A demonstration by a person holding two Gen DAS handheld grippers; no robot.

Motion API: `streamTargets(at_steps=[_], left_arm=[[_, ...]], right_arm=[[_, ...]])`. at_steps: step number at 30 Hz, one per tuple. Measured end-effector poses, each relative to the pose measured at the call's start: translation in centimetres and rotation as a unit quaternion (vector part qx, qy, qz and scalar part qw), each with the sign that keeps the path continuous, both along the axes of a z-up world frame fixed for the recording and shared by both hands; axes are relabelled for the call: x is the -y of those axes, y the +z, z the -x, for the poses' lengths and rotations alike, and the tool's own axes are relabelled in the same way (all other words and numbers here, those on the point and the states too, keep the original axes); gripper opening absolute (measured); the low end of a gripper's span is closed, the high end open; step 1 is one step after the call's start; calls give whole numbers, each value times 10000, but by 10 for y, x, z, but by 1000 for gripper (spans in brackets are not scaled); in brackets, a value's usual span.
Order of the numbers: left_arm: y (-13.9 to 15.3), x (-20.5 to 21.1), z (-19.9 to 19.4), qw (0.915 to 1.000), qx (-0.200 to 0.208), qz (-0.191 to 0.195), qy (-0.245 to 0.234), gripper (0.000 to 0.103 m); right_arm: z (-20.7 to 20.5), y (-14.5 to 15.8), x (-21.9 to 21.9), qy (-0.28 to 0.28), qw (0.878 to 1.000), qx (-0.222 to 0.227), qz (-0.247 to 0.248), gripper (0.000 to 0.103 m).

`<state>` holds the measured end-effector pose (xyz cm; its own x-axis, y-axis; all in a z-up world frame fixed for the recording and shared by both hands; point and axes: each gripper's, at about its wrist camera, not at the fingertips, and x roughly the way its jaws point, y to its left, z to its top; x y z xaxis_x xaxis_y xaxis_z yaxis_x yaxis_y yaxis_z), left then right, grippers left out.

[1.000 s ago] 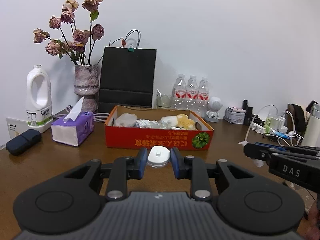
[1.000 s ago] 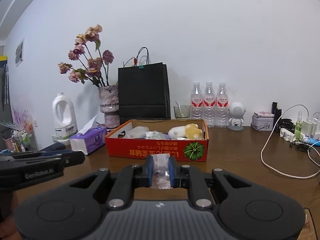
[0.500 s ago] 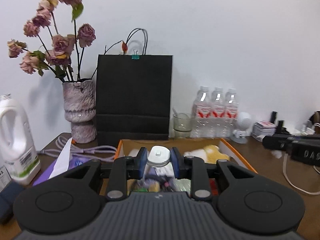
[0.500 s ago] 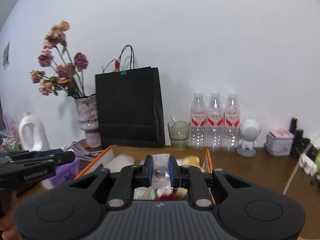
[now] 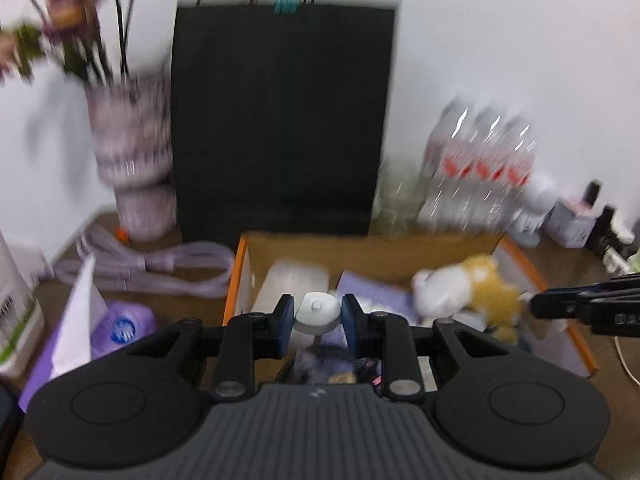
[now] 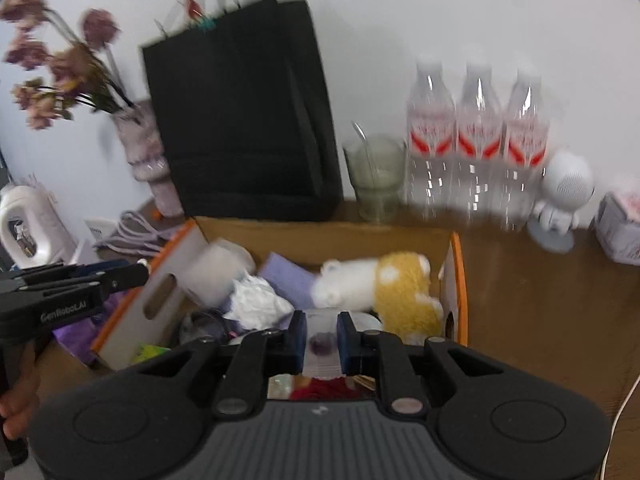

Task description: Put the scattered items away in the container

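While both grippers hang over the open cardboard box (image 5: 440, 246), each carries one item for deposit.

Item 1: left gripper (image 5: 316, 322), jaws closed on a small white cap-shaped object (image 5: 318, 310); exact kind not clear through blur. It sits above the box's left half, near a pale plastic tub (image 5: 294, 282).

Item 2: right gripper (image 6: 322, 344), jaws clamped on a flat clear packet (image 6: 322, 346) with a dark mark. It sits above the box's near right part, just in front of a white-and-yellow plush toy (image 6: 380, 284).

Contents already in box: plush toy, crumpled white paper (image 6: 258, 300), purple card (image 6: 286, 276), tub, assorted small bits under the grippers.

Surroundings, not for tidying by appearance: black paper bag (image 5: 282, 120), vase (image 5: 134, 160) of dried flowers, three water bottles (image 6: 476, 136), glass (image 6: 376, 176), tissue pack (image 5: 116, 326), purple cable (image 5: 160, 268).

Handling note, as judgement: bring each gripper low inside the walls before opening, so the round white piece cannot roll off the plush or bounce over the orange rim. Release over a gap, one side each, keeping the two tools apart. Open fully, then lift straight up, clear of the loose paper.
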<state>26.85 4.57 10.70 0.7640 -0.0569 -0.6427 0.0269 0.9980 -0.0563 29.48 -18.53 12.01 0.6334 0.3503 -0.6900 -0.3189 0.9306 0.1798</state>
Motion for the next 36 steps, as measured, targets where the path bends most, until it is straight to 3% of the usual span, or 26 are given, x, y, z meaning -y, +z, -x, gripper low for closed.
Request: streamTargets(at_steps=[8, 13, 15, 19, 22, 25, 27, 30, 33, 36], left_arm=[[-46, -3, -59, 9882, -1510, -41, 236, 26], [-51, 5, -67, 9841, -1726, -330, 242, 27], [-46, 6, -66, 9847, -1683, -400, 232, 27], [-24, 9, -58, 9899, -1232, -639, 287, 34], [-4, 14, -50, 9920, -915, -792, 352, 58], [22, 20, -31, 9928, -288, -1062, 484, 80], [39, 26, -14, 9905, 183, -1229, 582, 87], [65, 35, 19, 9832, 1065, -1300, 708, 101], [82, 43, 58, 9691, 1910, -1323, 827, 103], [93, 51, 90, 9559, 2499, -1262, 888, 103]], right_arm=[[-60, -44, -14, -74, 9874, -1583, 11, 16], [-71, -66, -28, -159, 9806, -1921, 340, 20], [-70, -67, -30, -197, 9807, -1907, 381, 29], [-63, -48, -29, -193, 9862, -1630, 235, 47], [-57, -26, -28, -276, 9891, -1431, 222, 58], [-47, -3, -22, -398, 9935, -1065, 52, 67], [-36, 14, -17, -508, 9969, -600, -89, 74], [-12, 35, -15, -582, 9979, 226, -187, 84], [16, 51, -14, -592, 9925, 1053, -182, 88], [48, 58, -14, -637, 9811, 1815, -194, 90]])
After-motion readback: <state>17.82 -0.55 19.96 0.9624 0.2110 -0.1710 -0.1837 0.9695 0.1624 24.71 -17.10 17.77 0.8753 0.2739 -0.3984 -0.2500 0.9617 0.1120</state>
